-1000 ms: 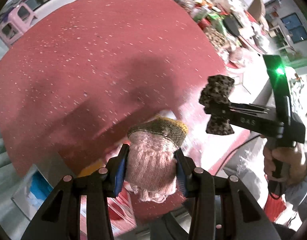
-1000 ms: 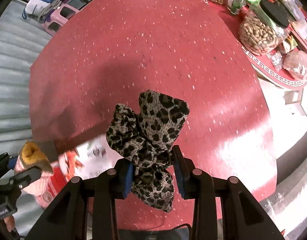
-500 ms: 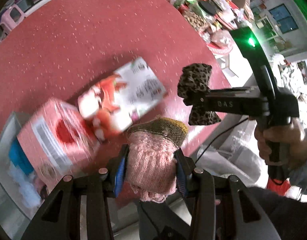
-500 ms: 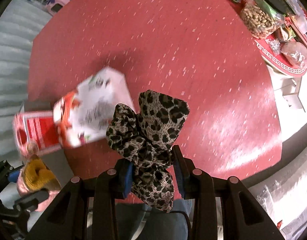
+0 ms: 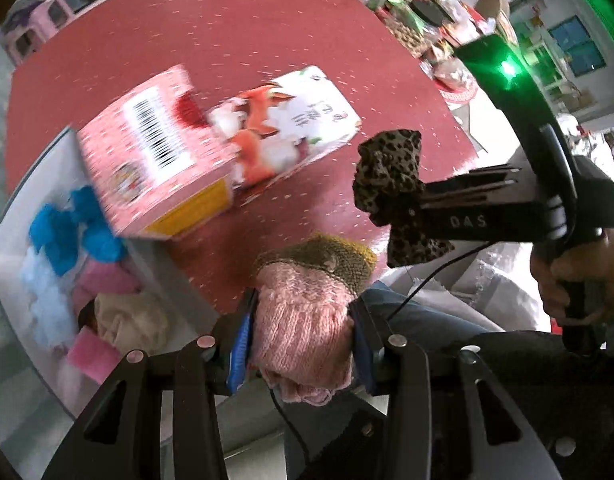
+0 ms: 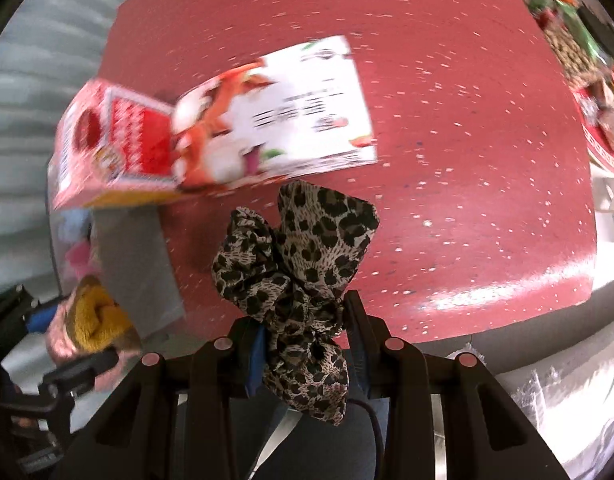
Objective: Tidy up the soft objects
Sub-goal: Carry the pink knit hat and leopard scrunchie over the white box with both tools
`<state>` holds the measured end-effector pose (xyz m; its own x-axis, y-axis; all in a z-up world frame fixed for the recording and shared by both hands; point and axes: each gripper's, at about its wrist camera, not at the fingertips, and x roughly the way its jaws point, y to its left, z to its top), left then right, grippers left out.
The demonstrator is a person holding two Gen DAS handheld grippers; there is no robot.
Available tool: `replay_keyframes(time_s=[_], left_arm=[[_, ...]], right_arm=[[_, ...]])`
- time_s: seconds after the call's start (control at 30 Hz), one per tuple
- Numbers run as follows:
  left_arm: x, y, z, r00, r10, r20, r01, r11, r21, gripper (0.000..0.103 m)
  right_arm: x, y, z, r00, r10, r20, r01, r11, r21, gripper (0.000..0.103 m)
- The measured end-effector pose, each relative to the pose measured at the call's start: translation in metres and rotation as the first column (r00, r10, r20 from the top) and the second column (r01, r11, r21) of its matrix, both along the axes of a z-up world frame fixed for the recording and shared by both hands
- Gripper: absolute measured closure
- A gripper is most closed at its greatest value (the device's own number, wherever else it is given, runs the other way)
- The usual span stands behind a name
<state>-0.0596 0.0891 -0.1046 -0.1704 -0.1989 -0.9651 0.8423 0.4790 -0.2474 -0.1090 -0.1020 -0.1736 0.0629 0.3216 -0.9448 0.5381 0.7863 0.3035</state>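
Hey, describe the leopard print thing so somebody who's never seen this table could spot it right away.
Start at the big red table, then find the two printed boxes lying on it. Just in front of them the right gripper is clamped on a bunched leopard print scrunchie. It is the only spotted brown and black fabric here; the left gripper's knit piece is pink.
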Motion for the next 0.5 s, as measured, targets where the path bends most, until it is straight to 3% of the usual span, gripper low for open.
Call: replay_keyframes(time_s=[0.27,0.5], left_arm=[[0.012,0.051,0.003,0.992,0.123,0.015,-0.122,0.992,-0.009,0.057],[0.024,0.092,-0.001,0.97,0.241,0.012,-0.241,0.971,-0.009,0.057]], right_arm=[[0.019,0.036,0.015,0.991,0.134,0.02,-0.134,0.991,-0.004,0.067],[0.038,0.076,0.03,0.958,0.282,0.056,-0.281,0.959,-0.021,0.067]])
